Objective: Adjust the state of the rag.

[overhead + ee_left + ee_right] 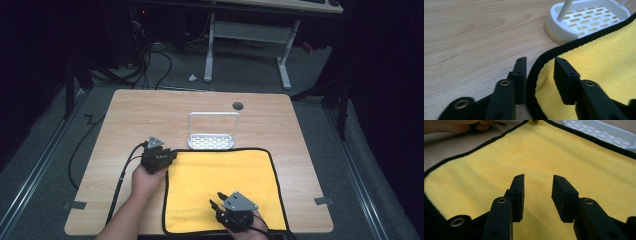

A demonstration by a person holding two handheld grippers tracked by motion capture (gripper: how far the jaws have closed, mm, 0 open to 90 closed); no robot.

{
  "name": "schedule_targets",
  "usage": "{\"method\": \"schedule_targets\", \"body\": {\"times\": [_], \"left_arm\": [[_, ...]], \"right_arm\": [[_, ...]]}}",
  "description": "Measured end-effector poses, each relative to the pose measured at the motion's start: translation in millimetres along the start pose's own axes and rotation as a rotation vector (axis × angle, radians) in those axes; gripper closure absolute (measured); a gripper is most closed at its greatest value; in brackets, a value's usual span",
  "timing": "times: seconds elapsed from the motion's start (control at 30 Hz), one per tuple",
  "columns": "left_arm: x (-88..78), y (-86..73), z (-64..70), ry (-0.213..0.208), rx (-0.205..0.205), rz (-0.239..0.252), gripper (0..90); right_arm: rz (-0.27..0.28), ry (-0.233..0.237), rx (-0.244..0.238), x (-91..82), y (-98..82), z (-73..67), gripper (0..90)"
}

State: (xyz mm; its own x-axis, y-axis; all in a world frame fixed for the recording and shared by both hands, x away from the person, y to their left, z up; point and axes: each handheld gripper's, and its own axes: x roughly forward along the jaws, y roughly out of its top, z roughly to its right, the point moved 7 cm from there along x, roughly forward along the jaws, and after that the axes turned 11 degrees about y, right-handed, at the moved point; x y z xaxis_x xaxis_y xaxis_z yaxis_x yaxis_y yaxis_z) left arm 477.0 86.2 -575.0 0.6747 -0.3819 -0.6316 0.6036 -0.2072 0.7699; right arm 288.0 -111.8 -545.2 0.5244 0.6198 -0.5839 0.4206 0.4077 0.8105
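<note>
A yellow cloth (225, 180) with a black hem lies flat on the near half of the wooden table (150, 115). My left gripper (171, 156) is at the cloth's far left corner. In the left gripper view its jaws (540, 63) straddle the black hem (534, 72) with a gap on either side, so it is open. The cloth (599, 57) runs off to the right there. My right gripper (216, 201) hovers low over the near part of the cloth, jaws (539, 182) apart with only yellow fabric (524, 152) beneath them.
A white slotted rack (212, 131) with a tall wire handle stands just beyond the cloth's far edge, and its base shows close by (586, 20) and across the cloth (604, 132). A dark round hole (238, 105) is set in the table behind it. The left hand (454, 126) rests at the cloth's corner.
</note>
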Motion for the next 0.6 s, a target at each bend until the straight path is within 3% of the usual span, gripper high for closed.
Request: {"method": "schedule_targets", "body": {"times": [0.1, 0.13, 0.2, 0.23, 0.3, 0.33, 0.37, 0.4, 0.43, 0.6], "left_arm": [[-1.3, -1.6, 1.4, -0.023, 0.002, 0.018, 84.0], [-2.1, -1.6, 1.8, -0.031, 0.003, 0.027, 85.1], [-2.3, -2.0, 1.4, -0.038, -0.001, 0.021, 86.1], [-2.4, -2.3, 0.7, -0.043, -0.008, 0.018, 86.1], [-3.4, -2.5, 1.4, -0.052, -0.003, 0.024, 86.4], [-3.7, -2.6, 1.9, -0.055, 0.005, 0.026, 86.3], [-3.7, -2.6, 1.9, -0.055, 0.005, 0.026, 86.2], [-4.1, -3.0, 2.1, -0.061, 0.009, 0.026, 86.1], [-4.0, -3.0, 2.1, -0.061, 0.002, 0.025, 86.1], [-3.4, -3.0, 0.7, -0.059, -0.013, 0.02, 86.0]], "right_arm": [[-0.006, 0.052, -0.023, 9.5, 3.1, -21.2, 61.7], [-0.012, 0.072, -0.039, 13.4, 4.2, -28.6, 61.4], [-0.017, 0.106, -0.056, 21.6, 7.3, -44.7, 61.1], [-0.017, 0.106, -0.056, 21.6, 7.3, -44.7, 61.1], [-0.028, 0.164, -0.09, 35.5, 11.2, -69.5, 60.0], [-0.033, 0.183, -0.1, 40.1, 11.8, -78.0, 59.4], [-0.033, 0.183, -0.1, 40.1, 11.8, -78.0, 59.4], [-0.043, 0.214, -0.122, 47.3, 12.4, -93.7, 58.1], [-0.044, 0.23, -0.124, 50.5, 12.8, -100.2, 57.7], [-0.061, 0.271, -0.133, 63.5, 10.2, -117.1, 54.5]]}}
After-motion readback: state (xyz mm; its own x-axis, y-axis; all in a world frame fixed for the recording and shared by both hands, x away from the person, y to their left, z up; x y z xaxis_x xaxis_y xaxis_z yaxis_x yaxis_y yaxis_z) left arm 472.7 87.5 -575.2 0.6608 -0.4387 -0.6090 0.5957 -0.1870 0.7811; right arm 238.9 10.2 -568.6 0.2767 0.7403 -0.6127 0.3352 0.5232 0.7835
